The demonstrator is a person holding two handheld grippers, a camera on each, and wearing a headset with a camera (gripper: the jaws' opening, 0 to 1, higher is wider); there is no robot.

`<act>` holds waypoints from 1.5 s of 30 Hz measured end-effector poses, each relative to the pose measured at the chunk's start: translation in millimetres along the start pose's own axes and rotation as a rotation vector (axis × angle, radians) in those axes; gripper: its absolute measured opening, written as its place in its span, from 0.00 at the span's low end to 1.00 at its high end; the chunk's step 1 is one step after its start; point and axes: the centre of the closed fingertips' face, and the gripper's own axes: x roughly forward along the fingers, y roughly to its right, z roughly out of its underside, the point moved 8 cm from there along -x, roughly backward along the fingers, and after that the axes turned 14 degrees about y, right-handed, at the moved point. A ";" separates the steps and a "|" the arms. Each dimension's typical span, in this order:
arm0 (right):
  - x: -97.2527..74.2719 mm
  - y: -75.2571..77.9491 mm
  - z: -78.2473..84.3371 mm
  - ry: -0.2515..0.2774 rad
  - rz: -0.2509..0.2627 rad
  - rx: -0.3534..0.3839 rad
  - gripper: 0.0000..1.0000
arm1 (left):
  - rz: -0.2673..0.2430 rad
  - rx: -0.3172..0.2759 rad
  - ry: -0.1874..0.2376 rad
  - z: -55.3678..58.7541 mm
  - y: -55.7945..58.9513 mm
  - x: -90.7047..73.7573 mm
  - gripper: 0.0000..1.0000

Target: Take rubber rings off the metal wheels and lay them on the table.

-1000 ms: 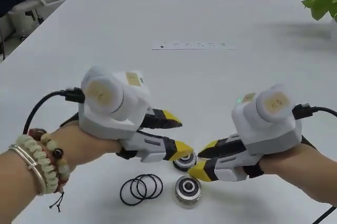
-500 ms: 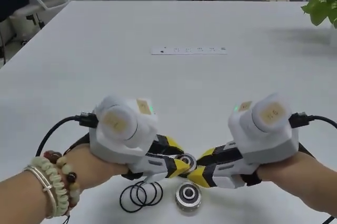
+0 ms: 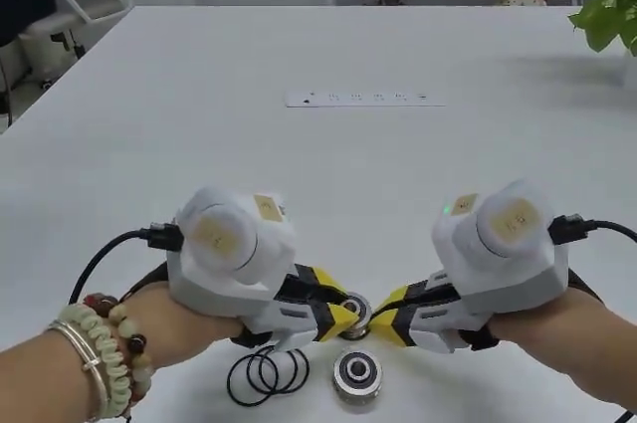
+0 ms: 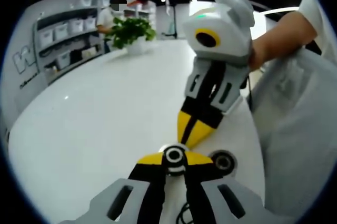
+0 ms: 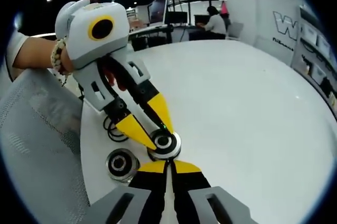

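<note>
Closed since one second ago, left tool [image 3: 338, 314] jaws clamp one metal wheel [image 5: 165, 142]. Nearest, rubber rings [image 3: 267, 371] and a second wheel [image 3: 356, 373] lie on the surface [image 3: 299, 174]. Right tool [image 5: 168, 167] jaws are together, tips at the clamped wheel's rim. Farther: power strip [image 3: 363, 98].

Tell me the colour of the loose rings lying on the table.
Black rings, clearest in the head view.
</note>
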 end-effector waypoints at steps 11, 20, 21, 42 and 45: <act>-3.9 6.4 0.7 0.020 0.034 0.236 0.00 | 0.000 0.013 0.007 1.0 0.5 -1.6 0.14; -8.2 8.8 -4.3 0.101 0.038 0.414 0.00 | 0.000 0.015 0.012 1.5 0.4 -2.7 0.14; -9.3 10.0 -7.2 0.120 0.030 0.468 0.00 | -0.002 0.014 0.012 1.6 0.3 -2.9 0.14; -7.7 1.8 -10.3 0.104 0.026 0.482 0.00 | -0.002 0.041 0.008 1.7 0.9 -2.5 0.13; -7.4 1.6 -11.5 0.107 0.022 0.480 0.00 | -0.002 0.042 0.008 1.7 0.9 -2.5 0.13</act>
